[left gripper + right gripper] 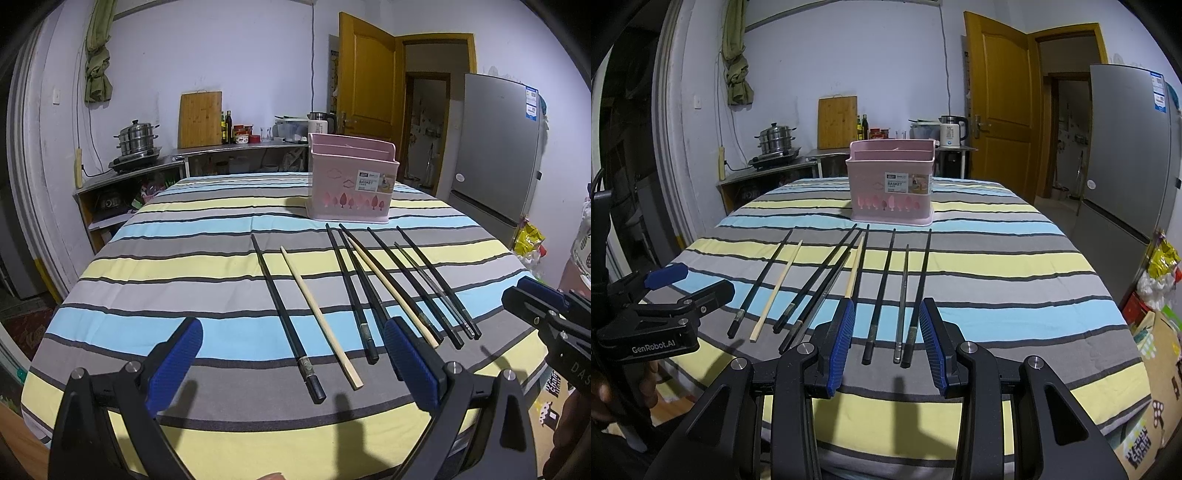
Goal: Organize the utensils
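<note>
Eight chopsticks (362,291) lay flat in a loose row on the striped cloth (184,236) of the worktop, between the hand-held grippers and the pink basket (351,181). Each had its long axis running from the near edge toward the basket, thin tips pointing at it and thick butts toward the cameras. In the left wrist view they leaned up and to the left; in the right wrist view they fanned, the left ones tilting right and the right ones nearly straight.

Six were black and two were pale wood. One wooden chopstick (320,317) lay second from the left, just beside the leftmost black chopstick (286,317) and apart from the others. The other wooden one (395,291) sat in the tighter middle cluster, crossing close to its black neighbours. The three rightmost sticks (897,295) lay near one another, almost parallel.

The basket stood upright at the far side of the cloth, its label facing the cameras, just beyond the tips.

The left hand-held gripper (293,354) hovered over the near edge with its jaws spread wide, holding nothing. The right hand-held gripper (886,332) was partly open and empty, its blue pads (842,332) flanking the butts of the three rightmost sticks.
</note>
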`<state>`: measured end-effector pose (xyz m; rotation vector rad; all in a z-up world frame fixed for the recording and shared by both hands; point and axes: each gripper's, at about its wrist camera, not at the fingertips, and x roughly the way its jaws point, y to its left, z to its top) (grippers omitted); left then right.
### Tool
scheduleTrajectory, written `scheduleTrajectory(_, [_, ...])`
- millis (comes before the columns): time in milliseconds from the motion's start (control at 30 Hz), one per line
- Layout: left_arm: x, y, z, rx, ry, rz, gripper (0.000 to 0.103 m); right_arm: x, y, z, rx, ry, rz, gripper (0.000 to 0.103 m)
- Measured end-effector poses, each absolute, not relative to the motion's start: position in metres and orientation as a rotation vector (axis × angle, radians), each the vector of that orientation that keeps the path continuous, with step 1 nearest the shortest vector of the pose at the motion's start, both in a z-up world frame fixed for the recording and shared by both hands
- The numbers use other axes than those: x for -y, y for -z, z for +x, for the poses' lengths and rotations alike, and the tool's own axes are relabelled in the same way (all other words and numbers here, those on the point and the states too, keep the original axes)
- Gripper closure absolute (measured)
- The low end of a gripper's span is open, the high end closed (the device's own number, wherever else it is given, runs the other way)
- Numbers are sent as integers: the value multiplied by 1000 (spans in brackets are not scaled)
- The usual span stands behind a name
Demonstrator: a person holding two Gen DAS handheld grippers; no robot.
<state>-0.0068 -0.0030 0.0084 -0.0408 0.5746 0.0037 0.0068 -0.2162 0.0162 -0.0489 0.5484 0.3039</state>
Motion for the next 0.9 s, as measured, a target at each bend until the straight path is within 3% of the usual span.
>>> scheduleTrajectory(900, [8, -11, -9, -572, 5, -34, 3, 217, -16, 7, -547, -303, -48, 65])
